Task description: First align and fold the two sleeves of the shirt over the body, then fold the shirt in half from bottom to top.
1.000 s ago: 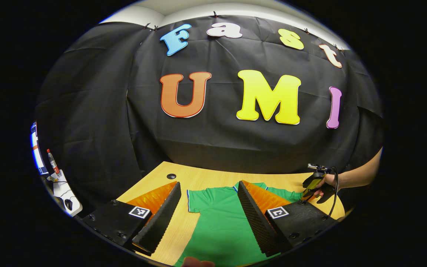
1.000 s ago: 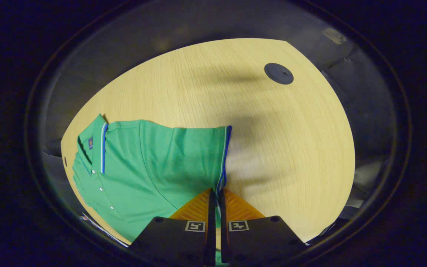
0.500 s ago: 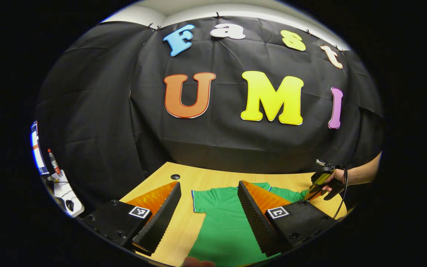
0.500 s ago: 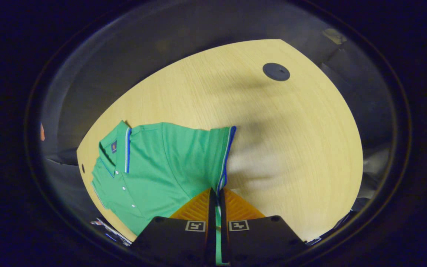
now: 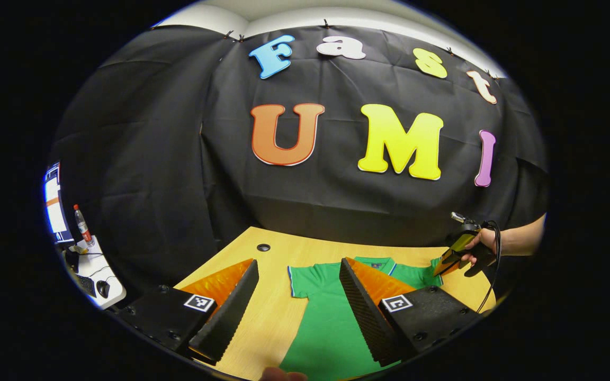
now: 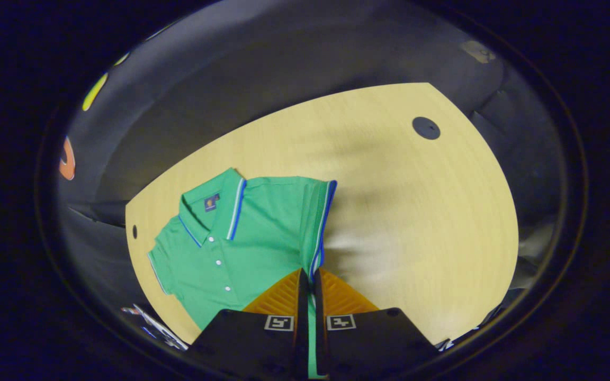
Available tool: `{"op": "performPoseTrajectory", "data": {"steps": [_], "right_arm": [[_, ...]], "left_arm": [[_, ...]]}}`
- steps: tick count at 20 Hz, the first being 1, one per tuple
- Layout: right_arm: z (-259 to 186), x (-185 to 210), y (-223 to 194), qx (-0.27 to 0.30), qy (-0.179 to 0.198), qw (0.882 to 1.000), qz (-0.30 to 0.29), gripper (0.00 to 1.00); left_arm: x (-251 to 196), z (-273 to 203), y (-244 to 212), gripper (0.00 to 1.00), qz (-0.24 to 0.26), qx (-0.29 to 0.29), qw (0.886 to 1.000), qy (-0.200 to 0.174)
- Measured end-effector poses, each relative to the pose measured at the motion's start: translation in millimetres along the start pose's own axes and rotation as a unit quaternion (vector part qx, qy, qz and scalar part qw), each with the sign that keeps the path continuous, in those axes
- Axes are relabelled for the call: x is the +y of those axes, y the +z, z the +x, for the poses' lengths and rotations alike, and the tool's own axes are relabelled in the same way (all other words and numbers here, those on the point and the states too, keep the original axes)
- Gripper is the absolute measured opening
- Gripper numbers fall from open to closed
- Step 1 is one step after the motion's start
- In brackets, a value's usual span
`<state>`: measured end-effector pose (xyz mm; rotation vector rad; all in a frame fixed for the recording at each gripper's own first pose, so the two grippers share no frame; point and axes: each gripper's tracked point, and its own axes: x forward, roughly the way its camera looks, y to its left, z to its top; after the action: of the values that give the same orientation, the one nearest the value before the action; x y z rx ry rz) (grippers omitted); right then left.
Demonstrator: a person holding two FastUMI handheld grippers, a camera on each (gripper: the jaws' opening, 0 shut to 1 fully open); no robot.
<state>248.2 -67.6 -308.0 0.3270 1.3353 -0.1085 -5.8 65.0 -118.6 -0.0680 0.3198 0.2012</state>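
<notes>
A: Your left claw point(image 5: 297, 312) hangs spread wide over the shirt point(image 5: 326, 317), flat mid-counter point(image 5: 262, 328). Right claw?

B: Right claw point(image 6: 307, 296) pinches the sleeve cuff point(image 6: 323, 222). Yank hard and the body could drag askew.

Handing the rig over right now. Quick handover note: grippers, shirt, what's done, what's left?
Right gripper: shut on the right sleeve at its striped cuff, the sleeve raised off the table; a hand holds this gripper at the far right of the left gripper view.
Left gripper: open, above the table, holding nothing; the left sleeve lies flat between its fingers.
Shirt: face up, collar and buttons showing, body flat.
Done: right sleeve gripped. No fold is laid down yet.
Left: lay the right sleeve over the body, fold the left one to match, then fold bottom to top.
</notes>
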Motion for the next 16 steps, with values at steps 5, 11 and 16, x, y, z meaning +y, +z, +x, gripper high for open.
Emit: {"op": "performPoseTrajectory", "data": {"steps": [5,11,16], "right_arm": [[13.6,47.0,-14.6,0.007,0.01,1.0,-0.018,0.08],[37.4,87.4,-31.6,0.025,0.02,0.999,-0.005,0.14],[53.0,110.5,-40.6,0.034,0.025,0.999,0.002,0.13]], "left_arm": [[30.7,-10.9,-2.4,0.99,0.004,0.005,1.0,0.019],[62.1,-20.0,-9.0,0.99,0.009,0.019,0.999,0.037],[75.0,-21.6,-11.0,0.99,0.013,0.025,0.999,0.04]]}}
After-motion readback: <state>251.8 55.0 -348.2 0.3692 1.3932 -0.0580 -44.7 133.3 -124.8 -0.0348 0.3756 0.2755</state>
